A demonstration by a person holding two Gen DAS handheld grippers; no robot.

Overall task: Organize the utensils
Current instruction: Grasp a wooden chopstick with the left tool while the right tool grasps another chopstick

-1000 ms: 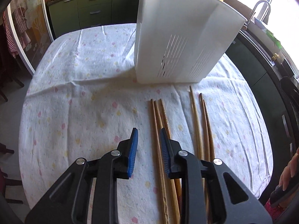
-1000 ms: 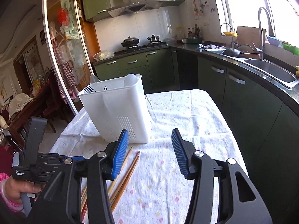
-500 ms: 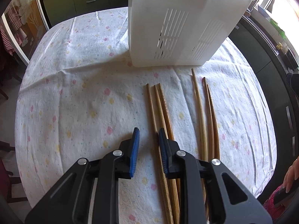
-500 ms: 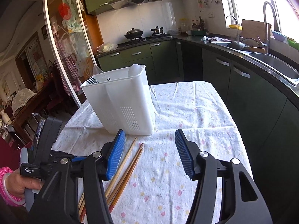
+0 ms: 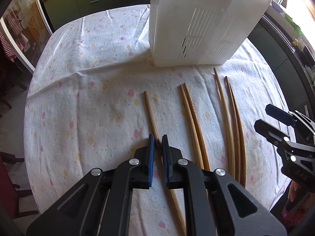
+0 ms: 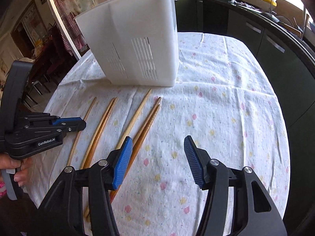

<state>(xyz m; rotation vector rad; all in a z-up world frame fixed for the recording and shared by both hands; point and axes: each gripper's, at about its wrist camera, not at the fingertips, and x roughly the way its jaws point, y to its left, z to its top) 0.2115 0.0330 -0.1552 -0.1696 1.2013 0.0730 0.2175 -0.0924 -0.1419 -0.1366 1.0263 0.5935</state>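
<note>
Left wrist: left tool (image 5: 156,140) clamps one chopstick (image 5: 150,109).

Only lettering we can read: "GenRobot.AI" in white on the side of the black plastic left gripper (image 6: 83,123), and a partial "DAS" on the black right gripper (image 5: 272,118) body.

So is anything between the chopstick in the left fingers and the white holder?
Nothing visible. The left gripper is shut on the leftmost chopstick, and only bare tablecloth lies between its tip and the white holder.
</note>
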